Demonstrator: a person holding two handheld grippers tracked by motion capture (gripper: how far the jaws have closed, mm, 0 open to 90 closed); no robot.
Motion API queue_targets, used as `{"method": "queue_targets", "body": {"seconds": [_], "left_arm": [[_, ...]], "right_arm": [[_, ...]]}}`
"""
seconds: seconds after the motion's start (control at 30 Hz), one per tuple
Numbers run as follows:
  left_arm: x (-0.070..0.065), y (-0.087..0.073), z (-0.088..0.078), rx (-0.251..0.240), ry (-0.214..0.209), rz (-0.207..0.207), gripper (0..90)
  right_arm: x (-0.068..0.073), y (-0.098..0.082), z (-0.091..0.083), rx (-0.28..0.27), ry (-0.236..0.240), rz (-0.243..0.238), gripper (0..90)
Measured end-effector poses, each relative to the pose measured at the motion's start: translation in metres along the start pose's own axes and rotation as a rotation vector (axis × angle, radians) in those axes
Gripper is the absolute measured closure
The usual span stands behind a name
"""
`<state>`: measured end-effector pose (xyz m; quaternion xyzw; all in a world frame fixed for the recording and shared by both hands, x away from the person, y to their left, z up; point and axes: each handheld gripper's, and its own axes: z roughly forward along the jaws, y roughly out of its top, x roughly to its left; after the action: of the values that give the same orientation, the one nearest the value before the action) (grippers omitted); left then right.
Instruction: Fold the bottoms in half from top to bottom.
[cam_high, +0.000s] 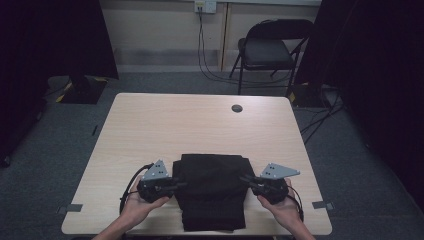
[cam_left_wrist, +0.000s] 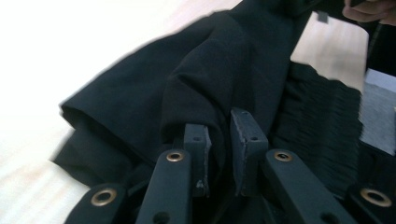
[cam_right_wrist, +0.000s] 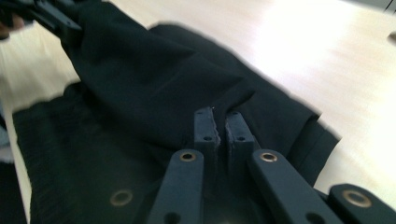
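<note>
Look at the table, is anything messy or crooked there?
Nothing looks wrong. The black cloth lies folded near the table's front edge, and the left gripper and right gripper each pinch a side of it. The chair behind stands upright.

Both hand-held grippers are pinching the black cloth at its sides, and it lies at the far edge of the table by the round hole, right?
Not the far edge. The high view shows the black cloth at the table's near edge, well short of the round hole.

Matt black cloth (cam_high: 212, 190) on smooth pale wood table (cam_high: 165, 125).
</note>
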<state>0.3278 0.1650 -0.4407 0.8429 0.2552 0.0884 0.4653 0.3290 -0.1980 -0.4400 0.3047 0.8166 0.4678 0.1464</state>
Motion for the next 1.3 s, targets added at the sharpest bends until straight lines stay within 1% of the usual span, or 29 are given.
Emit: {"method": "queue_targets", "body": {"seconds": [0.07,0.13,0.17,0.2,0.23,0.3,0.37,0.43,0.5,0.57,0.6,0.63,0.67,0.7,0.77,0.8,0.83,0.93,0.97,1.0,1.03,1.07,1.1,1.13,1.17,1.2,1.27,1.3], "left_arm": [[-0.002,0.000,-0.001,-0.006,-0.012,-0.010,76.1],[-0.003,-0.001,-0.003,-0.012,0.000,-0.015,73.3],[-0.003,-0.001,-0.005,-0.018,-0.006,-0.017,73.7],[-0.002,-0.002,-0.007,-0.021,-0.003,-0.016,73.5],[-0.002,-0.002,-0.009,-0.031,-0.003,-0.025,72.3],[0.000,-0.002,-0.013,-0.055,-0.002,-0.036,70.8],[0.001,0.001,-0.016,-0.077,0.000,-0.040,67.4],[0.002,0.005,-0.019,-0.102,0.004,-0.036,65.1],[0.004,0.010,-0.021,-0.124,0.004,-0.042,61.5],[0.005,0.015,-0.024,-0.139,0.010,-0.035,59.9],[0.007,0.017,-0.025,-0.153,0.015,-0.038,58.8],[0.009,0.020,-0.027,-0.169,0.017,-0.045,57.6],[0.011,0.023,-0.027,-0.181,0.019,-0.053,57.3],[0.013,0.027,-0.025,-0.178,0.027,-0.051,57.1],[0.019,0.032,-0.017,-0.155,0.033,-0.050,55.9],[0.022,0.034,-0.011,-0.141,0.038,-0.052,55.4],[0.025,0.034,-0.004,-0.118,0.043,-0.059,55.4],[0.031,0.027,0.019,-0.030,0.053,-0.079,53.7],[0.030,0.023,0.023,-0.009,0.042,-0.088,53.2],[0.028,0.020,0.025,0.010,0.016,-0.088,52.2],[0.023,0.017,0.026,0.030,0.004,-0.069,51.2],[0.018,0.014,0.026,0.046,-0.001,-0.044,49.9],[0.012,0.011,0.026,0.058,-0.020,-0.027,48.8],[0.009,0.009,0.026,0.063,-0.030,-0.024,47.4],[0.006,0.006,0.028,0.078,-0.033,-0.016,46.7],[0.003,0.003,0.031,0.095,-0.027,-0.004,46.4],[0.001,-0.003,0.038,0.129,-0.032,-0.001,45.5],[0.000,-0.005,0.040,0.151,-0.019,0.009,44.9]], "right_arm": [[0.001,-0.005,0.000,0.014,0.004,0.004,84.3],[0.003,-0.007,-0.001,0.024,0.004,-0.002,82.2],[0.003,-0.008,-0.002,0.027,0.010,0.000,81.3],[0.004,-0.010,-0.003,0.030,0.010,-0.001,79.5],[0.004,-0.011,-0.004,0.031,0.013,0.002,76.7],[0.005,-0.013,-0.008,0.025,0.019,0.004,73.4],[0.007,-0.013,-0.011,0.018,0.025,0.004,69.3],[0.009,-0.012,-0.016,0.005,0.027,0.007,65.3],[0.010,-0.009,-0.020,-0.023,0.031,0.007,62.1],[0.010,-0.003,-0.023,-0.047,0.042,0.010,62.8],[0.010,0.000,-0.022,-0.059,0.041,0.003,64.2],[0.010,0.004,-0.021,-0.064,0.045,0.002,67.7],[0.009,0.008,-0.017,-0.060,0.045,-0.003,69.2],[0.008,0.012,-0.011,-0.054,0.034,-0.008,71.2],[0.004,0.020,0.006,-0.031,0.041,-0.012,74.9],[0.002,0.023,0.016,-0.019,0.034,-0.011,76.4],[0.000,0.025,0.027,-0.002,0.041,-0.007,77.9],[0.000,0.028,0.057,0.066,0.060,-0.015,78.8],[0.003,0.028,0.064,0.084,0.070,-0.019,78.3],[0.007,0.026,0.067,0.090,0.089,-0.025,77.2],[0.011,0.025,0.067,0.094,0.108,-0.031,76.6],[0.017,0.023,0.065,0.095,0.126,-0.039,75.6],[0.022,0.020,0.063,0.097,0.147,-0.048,74.6],[0.029,0.016,0.059,0.103,0.173,-0.055,73.7],[0.034,0.014,0.057,0.106,0.184,-0.063,72.7],[0.039,0.011,0.054,0.113,0.201,-0.072,71.1],[0.049,0.004,0.050,0.126,0.225,-0.085,68.0],[0.053,0.001,0.048,0.137,0.230,-0.094,66.2]]}}
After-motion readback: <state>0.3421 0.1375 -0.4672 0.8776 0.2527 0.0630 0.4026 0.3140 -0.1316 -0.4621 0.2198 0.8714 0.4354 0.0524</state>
